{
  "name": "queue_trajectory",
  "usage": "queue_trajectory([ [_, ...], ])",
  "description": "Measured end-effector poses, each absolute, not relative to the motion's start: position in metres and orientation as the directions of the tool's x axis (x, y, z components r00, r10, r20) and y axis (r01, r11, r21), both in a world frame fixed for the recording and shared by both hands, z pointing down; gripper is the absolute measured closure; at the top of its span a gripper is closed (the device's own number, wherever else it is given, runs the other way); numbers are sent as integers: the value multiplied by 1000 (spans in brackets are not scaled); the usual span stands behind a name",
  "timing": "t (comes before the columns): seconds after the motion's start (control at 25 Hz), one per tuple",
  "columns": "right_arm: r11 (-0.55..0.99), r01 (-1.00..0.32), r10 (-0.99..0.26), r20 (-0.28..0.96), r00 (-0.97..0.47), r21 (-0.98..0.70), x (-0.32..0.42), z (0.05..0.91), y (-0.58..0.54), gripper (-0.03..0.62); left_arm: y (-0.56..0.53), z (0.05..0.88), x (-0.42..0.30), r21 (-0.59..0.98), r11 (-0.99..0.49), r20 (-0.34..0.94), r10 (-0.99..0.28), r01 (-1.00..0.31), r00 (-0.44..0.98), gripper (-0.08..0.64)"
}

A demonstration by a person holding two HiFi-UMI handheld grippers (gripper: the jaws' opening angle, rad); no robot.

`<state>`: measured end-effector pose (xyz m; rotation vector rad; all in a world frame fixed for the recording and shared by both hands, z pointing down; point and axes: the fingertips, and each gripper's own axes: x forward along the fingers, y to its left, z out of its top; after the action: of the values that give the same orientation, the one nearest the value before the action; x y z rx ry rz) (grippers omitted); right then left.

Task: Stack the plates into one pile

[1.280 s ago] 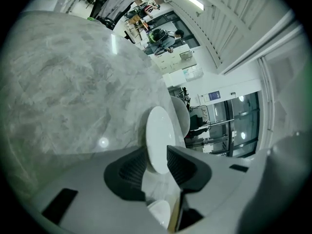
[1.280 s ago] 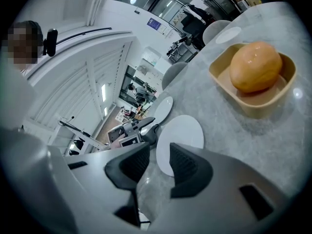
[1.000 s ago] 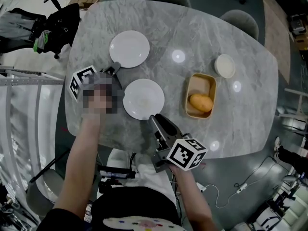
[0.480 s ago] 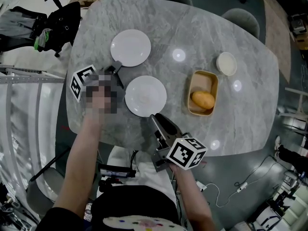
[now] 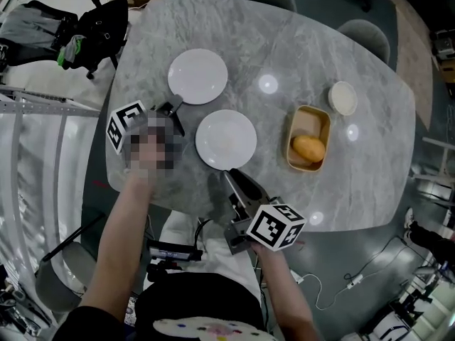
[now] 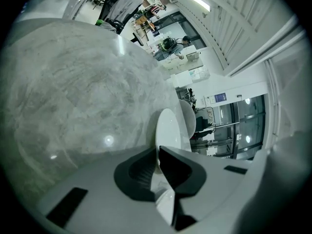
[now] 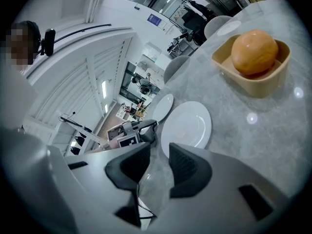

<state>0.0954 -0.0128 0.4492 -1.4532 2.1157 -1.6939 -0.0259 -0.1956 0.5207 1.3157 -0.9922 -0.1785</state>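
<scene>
My right tool is released, its jaws apart over bare tabletop, just short of the near plate. Farther left, my left tool is clenched on the near rim of the far plate.
</scene>
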Motion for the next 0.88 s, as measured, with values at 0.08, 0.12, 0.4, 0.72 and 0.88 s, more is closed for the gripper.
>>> queue_trajectory([
  [0.08,-46,-614,-682,474,-557,-788,90,449,-13,486,-192,520,-32,861,304,503,-623,-407,599,529],
  [0.12,-43,-615,-680,474,-559,-787,88,449,-13,486,-190,519,-35,861,303,503,-624,-407,599,529],
  [0.4,-26,-616,-656,478,-584,-788,68,452,-9,486,-171,519,-56,859,317,508,-629,-402,588,529],
  [0.72,-16,-621,-625,492,-606,-784,45,458,3,488,-144,519,-87,855,337,515,-638,-395,572,529],
  [0.88,-7,-621,-613,494,-616,-784,29,458,10,488,-127,516,-101,854,340,517,-638,-393,570,529],
])
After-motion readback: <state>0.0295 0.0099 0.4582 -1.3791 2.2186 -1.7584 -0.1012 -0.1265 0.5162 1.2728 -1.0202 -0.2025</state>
